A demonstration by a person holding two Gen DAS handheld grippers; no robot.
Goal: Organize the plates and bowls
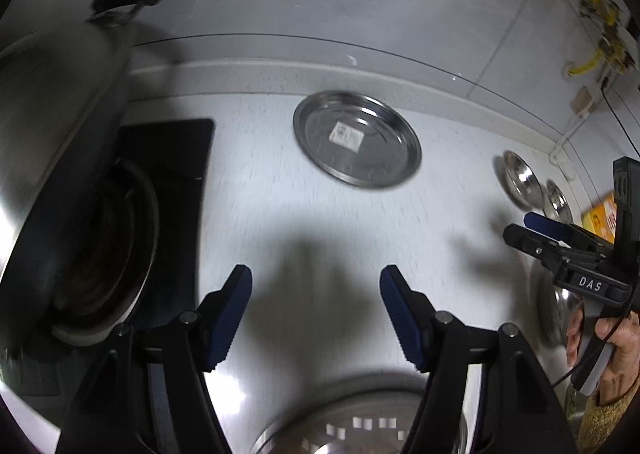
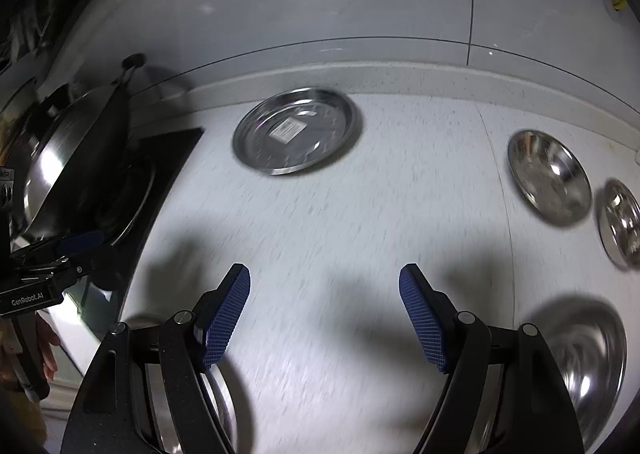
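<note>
Nearest the left wrist camera, the rim of a steel plate (image 1: 360,426) is showing between the arms of the left gripper (image 1: 316,314), whose blue pads are standing wide apart with nothing between them. The right gripper (image 2: 324,314) is likewise hanging over the speckled countertop (image 2: 360,214), its jaws apart and empty, with one steel bowl (image 2: 588,358) lying just beside its right finger.

The rest of the dishes are lying scattered. A labelled steel plate (image 2: 296,130) is sitting near the back edge of the counter, well apart from both grippers. Two more bowls are resting on the right: a larger bowl (image 2: 550,174) and a smaller bowl (image 2: 622,222) just beside it. A wok (image 1: 52,126) is standing on the burner at the left.

Both views are blurred, so both grippers are probably travelling between picks. To do the next pick well, the person is best approaching a dish from the side, with one pad under the rim and one over it, since thin polished steel is likely to slip. The jaws are already wide enough for a rim. Keeping the left gripper clear of the wok is also sensible.
</note>
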